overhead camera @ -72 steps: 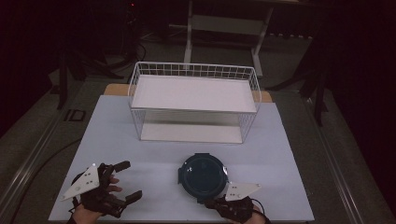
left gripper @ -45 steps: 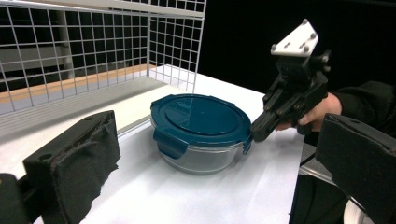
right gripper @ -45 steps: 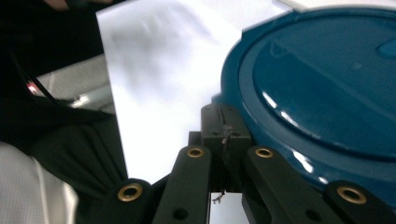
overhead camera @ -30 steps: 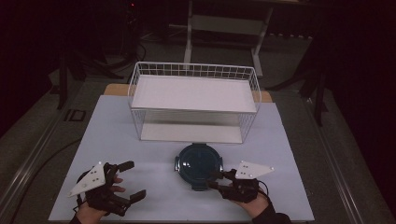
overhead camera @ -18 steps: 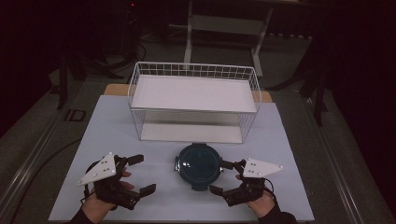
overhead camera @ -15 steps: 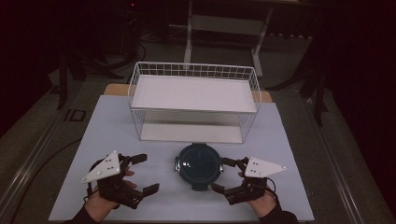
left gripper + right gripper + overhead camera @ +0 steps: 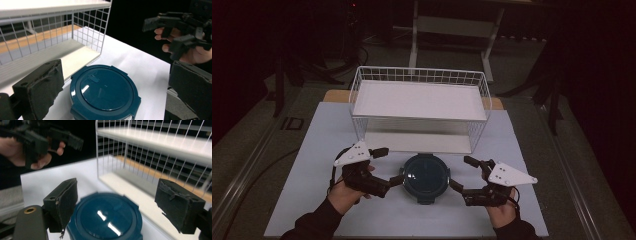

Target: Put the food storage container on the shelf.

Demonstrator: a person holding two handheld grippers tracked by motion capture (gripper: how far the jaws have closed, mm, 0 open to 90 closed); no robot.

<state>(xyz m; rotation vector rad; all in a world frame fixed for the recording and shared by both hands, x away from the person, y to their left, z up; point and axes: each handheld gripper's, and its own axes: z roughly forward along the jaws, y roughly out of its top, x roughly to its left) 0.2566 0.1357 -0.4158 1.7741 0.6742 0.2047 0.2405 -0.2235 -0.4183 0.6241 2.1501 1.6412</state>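
Note:
A round dark teal container (image 7: 426, 177) with a clip-on lid sits on the white table, just in front of the wire rack (image 7: 419, 100). My left gripper (image 7: 389, 165) is open at its left side, one jaw tip close to the rim. My right gripper (image 7: 461, 172) is open at its right side, a small gap away. In the left gripper view the container (image 7: 105, 92) lies between the wide-apart jaws of the left gripper (image 7: 119, 75). In the right gripper view the container (image 7: 106, 218) sits low between the right gripper (image 7: 120, 200) jaws, which hold nothing.
The white wire rack has a white upper shelf (image 7: 419, 97) and a lower board (image 7: 417, 142) close behind the container. The white table top (image 7: 317, 150) spreads to both sides. Dark floor, cables and a stand lie beyond the table.
Both grippers have moved forward and inward from the table's near edge to flank the container. The container shifted slightly toward the rack early on and has stayed put since.

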